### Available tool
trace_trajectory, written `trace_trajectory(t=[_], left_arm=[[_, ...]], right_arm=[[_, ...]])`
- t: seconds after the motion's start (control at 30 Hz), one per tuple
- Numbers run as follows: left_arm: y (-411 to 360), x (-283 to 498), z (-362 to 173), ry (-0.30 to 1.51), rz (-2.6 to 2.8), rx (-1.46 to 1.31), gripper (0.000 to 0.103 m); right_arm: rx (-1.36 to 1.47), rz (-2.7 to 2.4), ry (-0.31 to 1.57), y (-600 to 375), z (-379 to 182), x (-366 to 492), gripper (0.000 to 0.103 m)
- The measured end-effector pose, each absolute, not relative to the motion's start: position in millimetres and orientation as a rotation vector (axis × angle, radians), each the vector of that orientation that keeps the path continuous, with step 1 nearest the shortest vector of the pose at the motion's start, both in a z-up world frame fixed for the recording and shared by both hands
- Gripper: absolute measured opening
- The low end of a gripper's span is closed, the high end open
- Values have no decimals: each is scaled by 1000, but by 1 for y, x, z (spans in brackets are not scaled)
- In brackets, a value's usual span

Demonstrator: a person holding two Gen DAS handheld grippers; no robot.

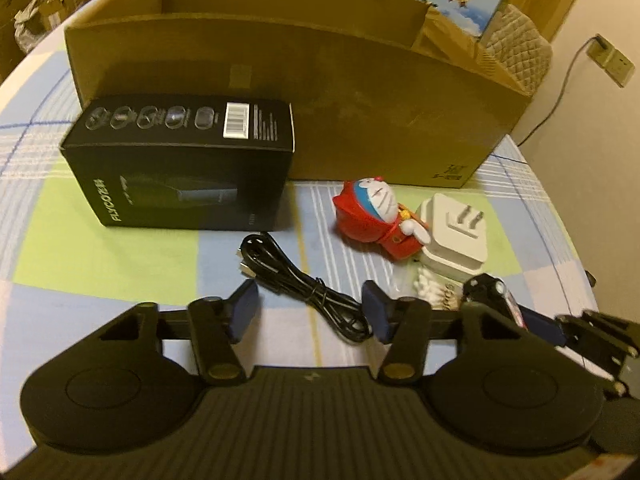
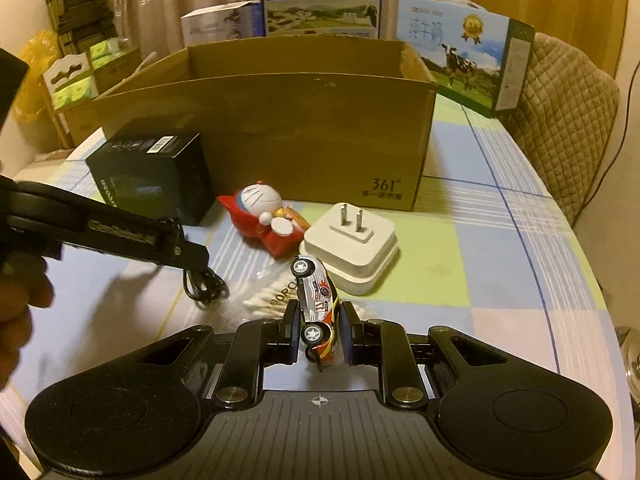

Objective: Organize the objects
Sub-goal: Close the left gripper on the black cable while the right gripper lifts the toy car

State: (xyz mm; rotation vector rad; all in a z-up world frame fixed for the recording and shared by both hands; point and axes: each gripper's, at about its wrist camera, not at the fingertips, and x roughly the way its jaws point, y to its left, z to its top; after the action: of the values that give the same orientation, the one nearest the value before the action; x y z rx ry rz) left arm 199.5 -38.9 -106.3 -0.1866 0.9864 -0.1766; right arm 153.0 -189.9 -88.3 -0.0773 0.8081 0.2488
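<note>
My right gripper [image 2: 320,334] is shut on a small white and orange toy car [image 2: 316,304], held on its side above the table. My left gripper [image 1: 310,312] is open, its pads either side of a coiled black cable [image 1: 304,284] on the cloth. A red Doraemon figure [image 1: 380,216] [image 2: 264,216], a white plug adapter [image 1: 456,232] [image 2: 352,248] and a bag of cotton swabs [image 2: 272,296] lie in front of an open cardboard box [image 1: 320,92] [image 2: 280,120]. A black product box [image 1: 180,168] [image 2: 152,172] stands at its left.
The table has a checked cloth [image 2: 500,260]. Milk cartons [image 2: 468,52] stand behind the cardboard box. A quilted chair back [image 2: 568,120] is at the right. The left gripper's body [image 2: 104,232] reaches in from the left in the right wrist view.
</note>
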Motion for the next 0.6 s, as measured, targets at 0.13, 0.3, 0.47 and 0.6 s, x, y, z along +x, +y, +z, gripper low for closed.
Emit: trace_trajectory(t=[0.13, 0.3, 0.47, 0.6], left_arm=[[-36, 205, -114, 993, -169, -215, 42], [-21, 194, -111, 1008, -190, -177, 21], [-6, 180, -106, 1031, -177, -111, 16], [-2, 178, -106, 1028, -160, -77, 18]], right_arm=[[-59, 244, 812, -190, -89, 155, 17], [-41, 248, 809, -189, -89, 155, 17], [-27, 254, 811, -188, -89, 155, 17], [-24, 257, 811, -187, -89, 154, 17]])
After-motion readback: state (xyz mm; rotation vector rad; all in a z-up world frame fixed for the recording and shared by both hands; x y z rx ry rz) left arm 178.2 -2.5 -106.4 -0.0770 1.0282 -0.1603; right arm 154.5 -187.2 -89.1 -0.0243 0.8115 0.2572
